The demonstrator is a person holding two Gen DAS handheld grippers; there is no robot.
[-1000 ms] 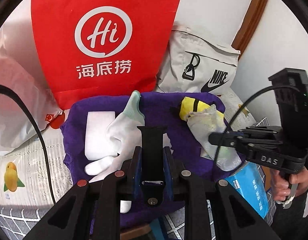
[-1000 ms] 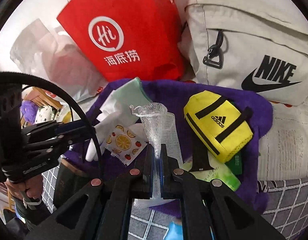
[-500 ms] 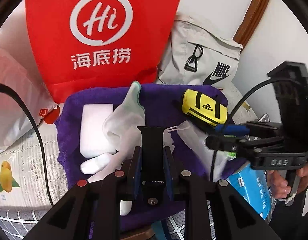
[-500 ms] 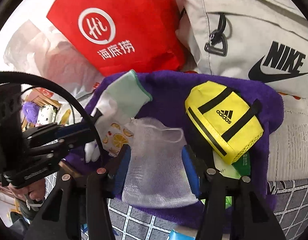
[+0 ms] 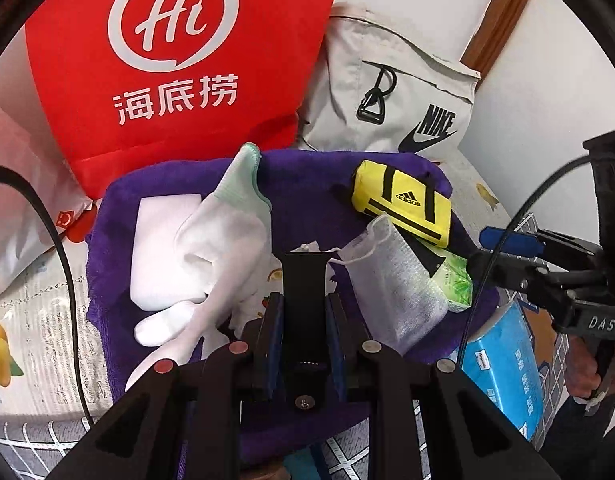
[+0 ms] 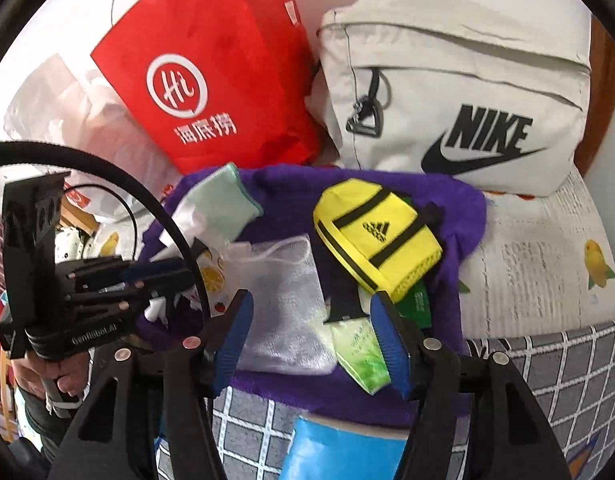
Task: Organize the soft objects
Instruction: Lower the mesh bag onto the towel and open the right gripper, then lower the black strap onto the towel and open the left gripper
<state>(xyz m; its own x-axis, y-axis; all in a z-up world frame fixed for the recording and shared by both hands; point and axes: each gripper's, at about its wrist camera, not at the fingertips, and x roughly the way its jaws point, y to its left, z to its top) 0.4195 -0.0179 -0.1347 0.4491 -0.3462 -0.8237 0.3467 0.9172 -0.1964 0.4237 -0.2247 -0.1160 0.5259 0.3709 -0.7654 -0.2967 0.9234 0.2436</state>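
Between your right gripper's (image 6: 311,336) wide-spread, empty fingers lay the just-released mesh pouch (image 6: 283,308), so it looked placed, while your left gripper (image 5: 305,308) stayed clamped on a black strap (image 5: 305,280).

Both wrist views near purple towel (image 5: 307,184)

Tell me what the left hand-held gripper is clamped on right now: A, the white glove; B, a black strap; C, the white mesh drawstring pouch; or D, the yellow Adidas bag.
B: the left hand-held gripper is shut on the black strap, which stands up between its blue pads, while the mesh pouch lies free on the purple towel.
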